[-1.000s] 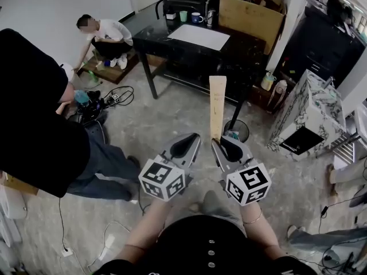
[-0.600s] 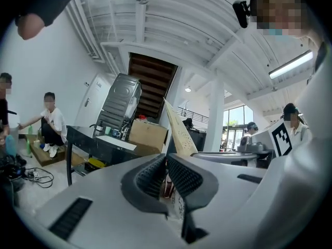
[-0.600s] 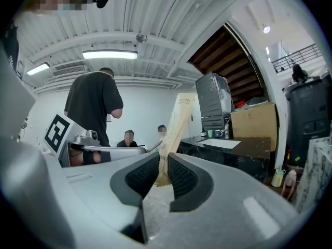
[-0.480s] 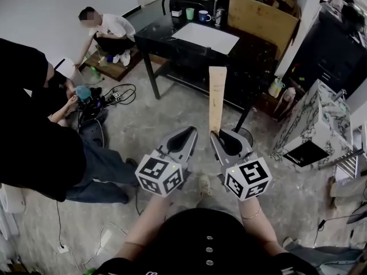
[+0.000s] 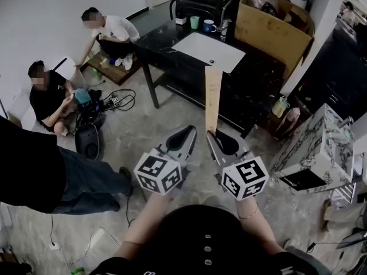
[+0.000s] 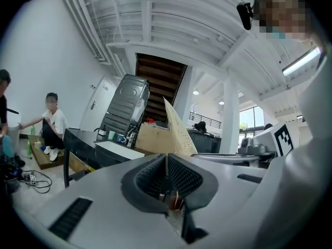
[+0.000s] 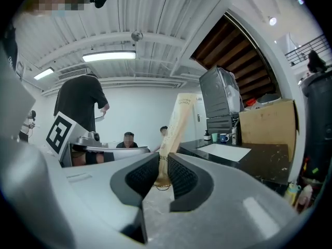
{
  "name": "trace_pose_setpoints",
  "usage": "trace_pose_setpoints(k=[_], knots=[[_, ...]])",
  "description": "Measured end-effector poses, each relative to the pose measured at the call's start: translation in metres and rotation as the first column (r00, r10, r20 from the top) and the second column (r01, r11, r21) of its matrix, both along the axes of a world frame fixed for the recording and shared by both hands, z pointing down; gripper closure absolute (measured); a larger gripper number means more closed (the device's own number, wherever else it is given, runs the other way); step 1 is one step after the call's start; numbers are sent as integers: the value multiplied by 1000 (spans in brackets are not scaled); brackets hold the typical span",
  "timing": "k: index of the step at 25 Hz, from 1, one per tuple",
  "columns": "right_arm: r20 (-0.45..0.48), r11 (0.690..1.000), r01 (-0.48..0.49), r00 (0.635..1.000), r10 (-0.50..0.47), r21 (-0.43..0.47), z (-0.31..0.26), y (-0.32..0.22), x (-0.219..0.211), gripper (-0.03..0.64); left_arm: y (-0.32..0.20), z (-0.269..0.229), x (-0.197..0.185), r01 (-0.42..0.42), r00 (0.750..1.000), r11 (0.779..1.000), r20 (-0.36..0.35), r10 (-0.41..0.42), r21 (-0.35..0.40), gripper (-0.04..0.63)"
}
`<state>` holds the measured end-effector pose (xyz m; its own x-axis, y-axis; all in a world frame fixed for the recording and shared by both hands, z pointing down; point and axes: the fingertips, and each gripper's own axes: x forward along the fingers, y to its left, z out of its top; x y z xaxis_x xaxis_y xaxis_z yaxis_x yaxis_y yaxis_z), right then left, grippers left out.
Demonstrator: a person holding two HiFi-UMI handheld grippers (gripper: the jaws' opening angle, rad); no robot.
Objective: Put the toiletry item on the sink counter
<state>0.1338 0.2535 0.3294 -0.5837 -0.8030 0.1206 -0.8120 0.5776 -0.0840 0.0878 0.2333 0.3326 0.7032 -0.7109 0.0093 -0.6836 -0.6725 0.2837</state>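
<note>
A long, flat beige toiletry tube [image 5: 213, 99] stands upright in my right gripper [image 5: 213, 134], whose jaws are shut on its lower end. In the right gripper view the tube [image 7: 174, 131] rises from between the pads [image 7: 179, 176]. My left gripper [image 5: 188, 132] is beside it, shut and holding nothing; its pads [image 6: 176, 174] meet in the left gripper view, where the tube [image 6: 179, 131] shows behind. The black sink counter [image 5: 157, 39] with its white basin [image 5: 209, 51] stands ahead, beyond the tube's top.
Two mugs [image 5: 200, 23] and a faucet sit at the counter's back. A cardboard box [image 5: 269, 30] is to its right, and a marble-patterned cabinet [image 5: 321, 136] at right. Two people sit on the floor at left [image 5: 49, 96], by cables [image 5: 117, 101]. A person in black [image 5: 28, 165] is close at left.
The view has shifted: the counter and basin sit nearer and more central. The person in black has slid left, uncovering a seated person. Both grippers keep their pose, tube still held.
</note>
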Motion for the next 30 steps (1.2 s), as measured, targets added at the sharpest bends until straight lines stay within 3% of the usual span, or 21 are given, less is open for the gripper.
trace_pose_setpoints(k=[17,23,30], knots=[[15,999,39,999,-38,-33,9,-88,14,561,-89,5,13,59,998,998,5,-58,-28,572],[21,999,7,1000,-6,-39,14,-140,15,561,-142,13,8,43,999,998,9,-43,-36,572],[14,999,-4,1000,5,-52,15,-218,-15,561,-220,12,-19,15,1000,999,21,-13,-53,572]])
